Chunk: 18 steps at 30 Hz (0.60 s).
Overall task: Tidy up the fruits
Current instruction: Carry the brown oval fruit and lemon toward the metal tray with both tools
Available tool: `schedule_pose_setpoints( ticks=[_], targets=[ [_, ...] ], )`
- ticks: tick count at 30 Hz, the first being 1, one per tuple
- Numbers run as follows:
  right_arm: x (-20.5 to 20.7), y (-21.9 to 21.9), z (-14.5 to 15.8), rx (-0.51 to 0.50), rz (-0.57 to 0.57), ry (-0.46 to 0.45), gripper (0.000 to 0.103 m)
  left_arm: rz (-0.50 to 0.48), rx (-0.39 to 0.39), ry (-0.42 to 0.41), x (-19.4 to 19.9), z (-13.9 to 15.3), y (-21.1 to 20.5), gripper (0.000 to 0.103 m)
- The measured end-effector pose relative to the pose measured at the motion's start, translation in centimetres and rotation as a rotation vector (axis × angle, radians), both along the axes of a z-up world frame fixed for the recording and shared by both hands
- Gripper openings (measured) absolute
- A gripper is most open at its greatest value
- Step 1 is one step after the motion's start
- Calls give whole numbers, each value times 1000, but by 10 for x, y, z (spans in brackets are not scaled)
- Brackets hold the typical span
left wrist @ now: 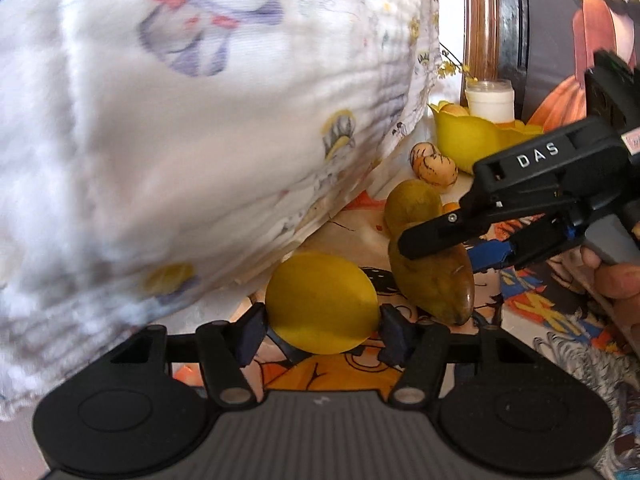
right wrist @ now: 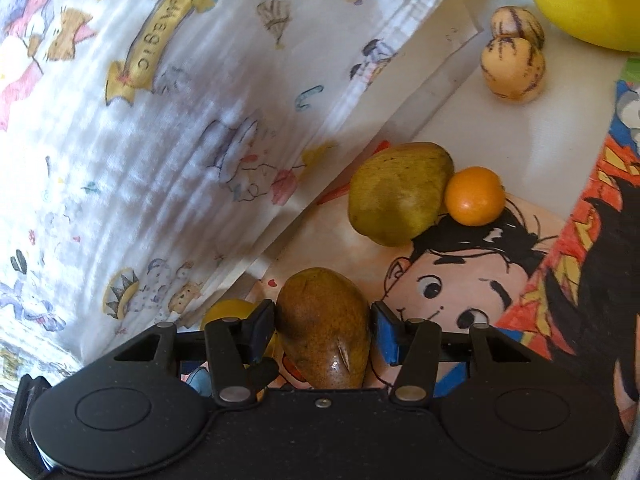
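Observation:
My left gripper (left wrist: 322,320) is shut on a round yellow fruit (left wrist: 320,300), its pads touching both sides. My right gripper (right wrist: 324,328) is shut on a brownish-green mango (right wrist: 324,328), which also shows in the left wrist view (left wrist: 436,280) under the right gripper's fingers (left wrist: 440,232). The yellow fruit peeks out left of the right gripper (right wrist: 228,310). A second green mango (right wrist: 400,188) lies farther on with a small orange fruit (right wrist: 474,196) touching it. Two striped pale fruits (right wrist: 514,60) lie beyond. A yellow bowl (left wrist: 472,140) stands at the back.
A white patterned cloth (left wrist: 180,120) hangs over the left side, close to both grippers. The fruits lie on a cartoon-print table cover (right wrist: 460,280). A white jar (left wrist: 490,100) stands behind the bowl. A hand (left wrist: 616,280) holds the right gripper.

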State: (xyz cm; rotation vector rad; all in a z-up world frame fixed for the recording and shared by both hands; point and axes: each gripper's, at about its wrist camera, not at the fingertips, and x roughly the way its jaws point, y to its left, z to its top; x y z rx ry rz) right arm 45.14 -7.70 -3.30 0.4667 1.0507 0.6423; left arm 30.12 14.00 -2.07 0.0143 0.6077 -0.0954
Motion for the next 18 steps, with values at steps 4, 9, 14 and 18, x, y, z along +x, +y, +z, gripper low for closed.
schedule_pose_setpoints(
  ticks=[4, 9, 14, 18],
  targets=[
    [-3, -16, 2, 21, -6, 3, 54, 5, -32, -6, -8, 2, 1, 65],
    [-10, -30, 13, 50, -14, -3, 54, -10, -59, -23, -15, 7, -3, 64],
    [-22, -50, 28, 55, -16, -23, 54, -23, -51, -23, -22, 15, -14, 64],
    [-35, -69, 42, 52, -28, -39, 54, -35, -42, -13, -25, 16, -25, 63]
  ],
)
